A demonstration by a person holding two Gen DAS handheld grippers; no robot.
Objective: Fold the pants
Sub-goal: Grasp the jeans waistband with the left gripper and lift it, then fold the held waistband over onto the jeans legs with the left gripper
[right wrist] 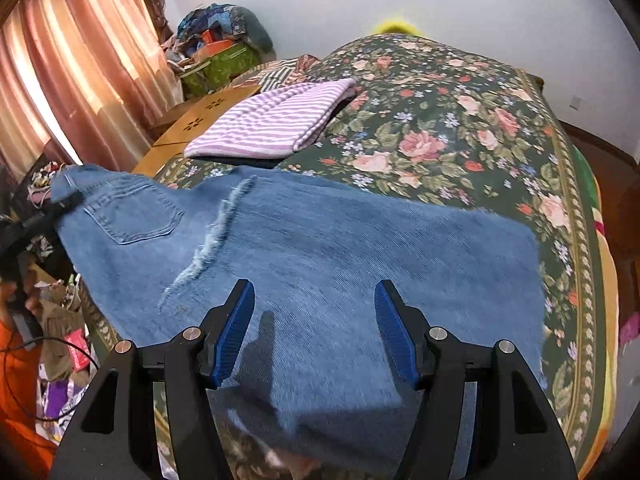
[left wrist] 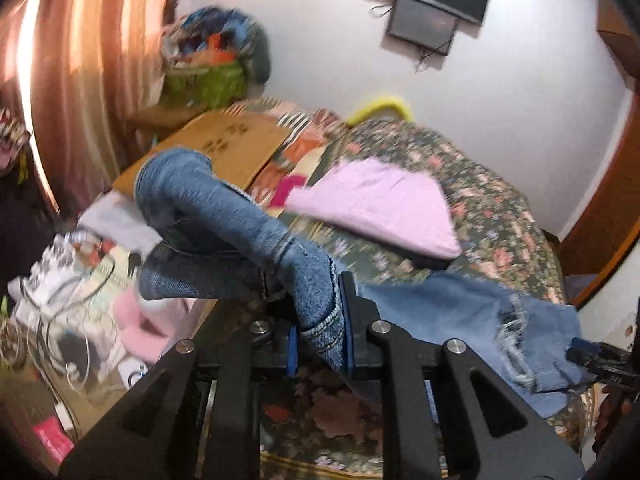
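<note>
Blue denim pants (right wrist: 304, 248) spread across a flower-printed bedspread (right wrist: 460, 120), the weave ribbed and faded, one raw fringed hem at the right edge. Stitched back pocket (right wrist: 132, 212) near the waist end, a frayed pale rip (right wrist: 216, 232) running slantwise beside it. Waist corner lifted off the bed at the left, bunched into a thick rolled tube (left wrist: 192, 208) with doubled seams showing.

Left gripper (left wrist: 320, 344), black with blue ribbed pads, pinched tight on that waistband fold (denim wedged between both pads, cloth bulging above them). Also seen small at the far left of the right wrist view (right wrist: 60, 204), clamped on the waist corner.

Right gripper (right wrist: 316, 328) spread wide, blue pads (right wrist: 236, 332) apart over the leg panel, nothing pressed between them; touching the cloth or just above it, cannot tell.

Behind the pants, a folded purple-and-white striped garment (right wrist: 276, 124), soft knit, flat and rectangular, apart from the denim. Beyond that a wooden panel (right wrist: 200, 120) with small flower cut-outs, a green basket (right wrist: 218, 66) heaped with clothes, and striped pinkish curtains (right wrist: 72, 60) glowing with daylight.
</note>
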